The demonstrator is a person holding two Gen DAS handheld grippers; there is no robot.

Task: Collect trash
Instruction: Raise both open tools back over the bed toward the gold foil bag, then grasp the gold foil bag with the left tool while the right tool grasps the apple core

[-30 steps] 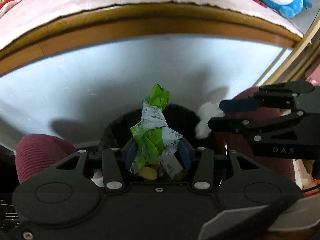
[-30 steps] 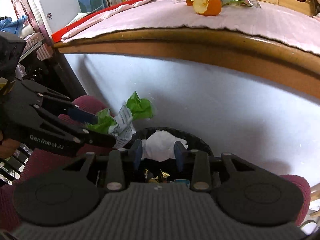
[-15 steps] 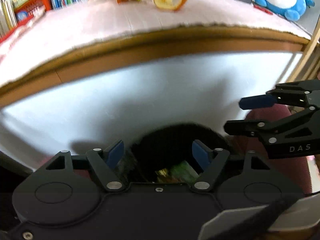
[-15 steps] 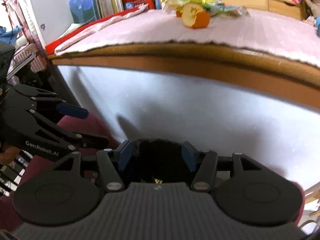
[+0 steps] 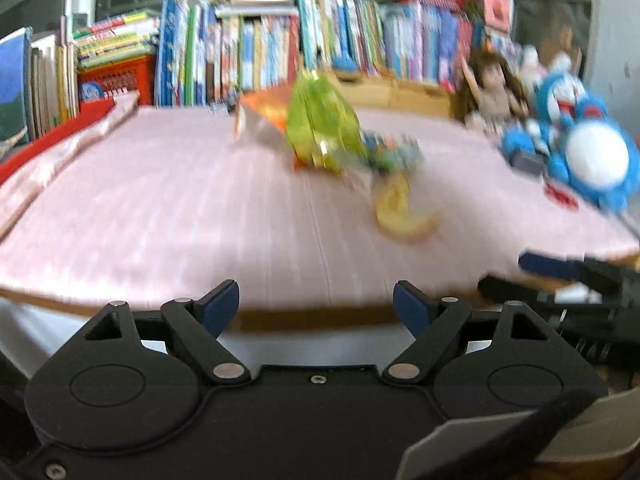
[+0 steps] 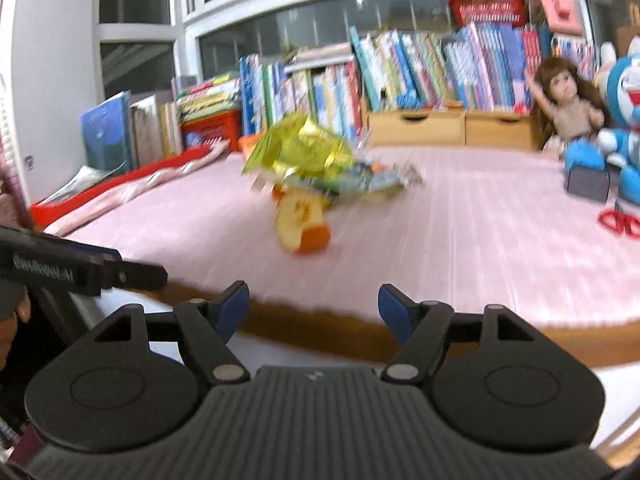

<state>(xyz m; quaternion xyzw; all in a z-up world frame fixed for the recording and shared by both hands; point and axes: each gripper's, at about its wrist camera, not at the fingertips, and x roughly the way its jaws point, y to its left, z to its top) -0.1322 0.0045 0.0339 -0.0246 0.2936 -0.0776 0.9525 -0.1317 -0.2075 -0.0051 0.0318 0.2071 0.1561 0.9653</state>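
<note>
A pink-covered table (image 6: 480, 240) stretched ahead of the claws, with an orange piece (image 6: 302, 228) nearest, crumpled wrappers (image 6: 304, 156) just behind it, and blue plush toys (image 5: 588, 156) far right.

Home, child's room: picture books (image 6: 420, 72) along window, doll (image 6: 568, 100), blue plush toy (image 5: 592, 160), pink-covered table (image 6: 460, 240).

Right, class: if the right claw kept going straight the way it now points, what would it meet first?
Probably the pink striped cloth on the table, just past the wooden edge. The cut orange-skinned fruit piece lies slightly left of that line. The right claw is empty, its jaws opening; depth is unclear.
</note>
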